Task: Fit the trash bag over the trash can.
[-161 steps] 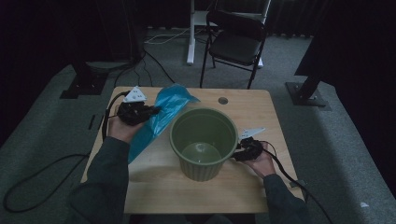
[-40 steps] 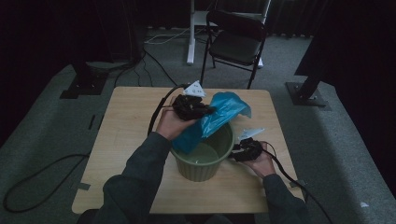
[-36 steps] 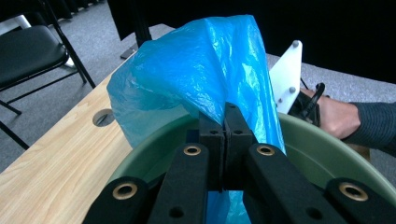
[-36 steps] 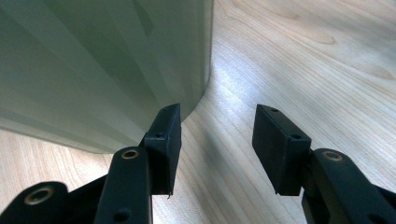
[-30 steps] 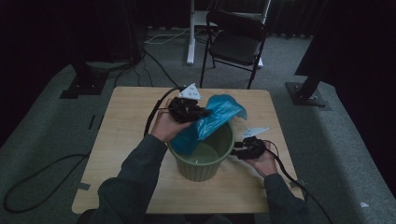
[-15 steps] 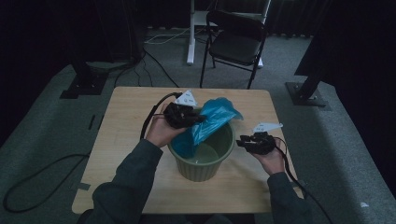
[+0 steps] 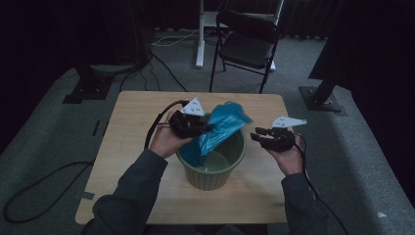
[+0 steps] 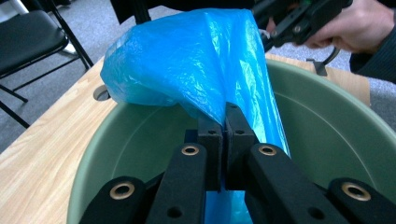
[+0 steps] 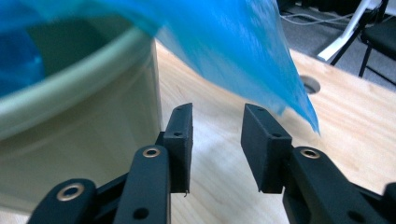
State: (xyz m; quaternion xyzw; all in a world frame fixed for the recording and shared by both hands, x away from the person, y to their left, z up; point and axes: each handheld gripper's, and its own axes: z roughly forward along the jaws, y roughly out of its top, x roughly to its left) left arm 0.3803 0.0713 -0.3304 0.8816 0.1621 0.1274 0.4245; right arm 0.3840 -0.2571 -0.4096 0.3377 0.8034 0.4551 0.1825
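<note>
A blue plastic bag (image 7: 222,128) hangs over a round green bin (image 7: 215,171) on the wooden table, its lower end down inside the bin. My left gripper (image 7: 208,128) is shut on the bag at the bin's left rim; in the left gripper view the pads (image 8: 223,133) pinch the blue film (image 8: 196,60) above the bin wall (image 8: 336,121). My right gripper (image 7: 254,137) floats to the right of the bin, a little above the table. Its jaws (image 9: 215,140) have just been opening and hold nothing; the bag's corner (image 9: 233,42) hangs above them, beside the bin (image 9: 84,116).
Bare tabletop (image 7: 137,127) lies left of the bin, with a round cable hole (image 9: 310,84) near the far edge. A black folding chair (image 7: 244,44) stands beyond the table. Cables trail from both grippers and across the grey floor.
My right hand has lifted away from the bin's right side, up and slightly right. The left gripper has edged left with the bag, which now sinks a little deeper into the bin.
</note>
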